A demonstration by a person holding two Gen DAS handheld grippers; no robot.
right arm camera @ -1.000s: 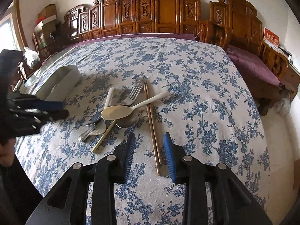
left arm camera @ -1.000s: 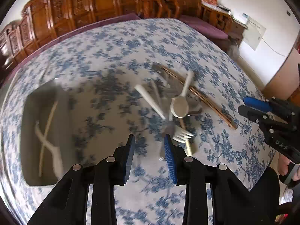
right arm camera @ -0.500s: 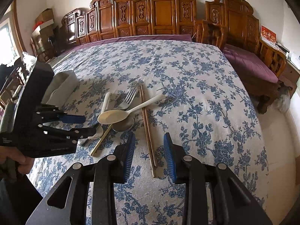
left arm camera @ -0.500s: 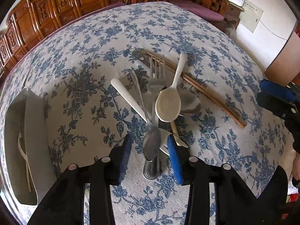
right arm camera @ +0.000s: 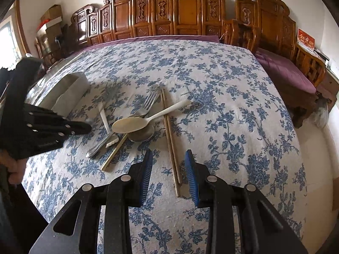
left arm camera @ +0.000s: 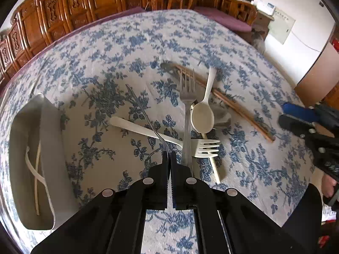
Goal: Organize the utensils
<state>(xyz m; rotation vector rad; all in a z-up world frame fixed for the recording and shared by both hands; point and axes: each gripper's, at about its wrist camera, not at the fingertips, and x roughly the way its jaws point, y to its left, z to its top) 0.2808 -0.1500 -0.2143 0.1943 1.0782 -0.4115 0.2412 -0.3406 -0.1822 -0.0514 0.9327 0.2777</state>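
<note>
A pile of utensils lies mid-table: a metal fork (left arm camera: 187,97), a white plastic fork (left arm camera: 161,136), a cream spoon (left arm camera: 202,116), a metal spoon bowl (left arm camera: 222,119) and brown chopsticks (left arm camera: 233,105). My left gripper (left arm camera: 169,154) is shut on a thin metal utensil (left arm camera: 144,110) whose handle runs away up-left. A grey organizer tray (left arm camera: 50,139) at the left holds white utensils (left arm camera: 35,165). My right gripper (right arm camera: 168,158) is open, straddling the near end of the chopsticks (right arm camera: 169,135). The spoon (right arm camera: 135,123) and left gripper (right arm camera: 84,127) show there too.
The table has a blue floral cloth (right arm camera: 222,97). Carved wooden chairs (right arm camera: 186,12) line the far edge, a purple-cushioned bench (right arm camera: 284,69) stands at the right. The tray (right arm camera: 70,89) sits at the left side of the table.
My left gripper has come down onto the pile and closed on the thin metal utensil. My right gripper stays open and has shifted slightly closer to the chopsticks.
</note>
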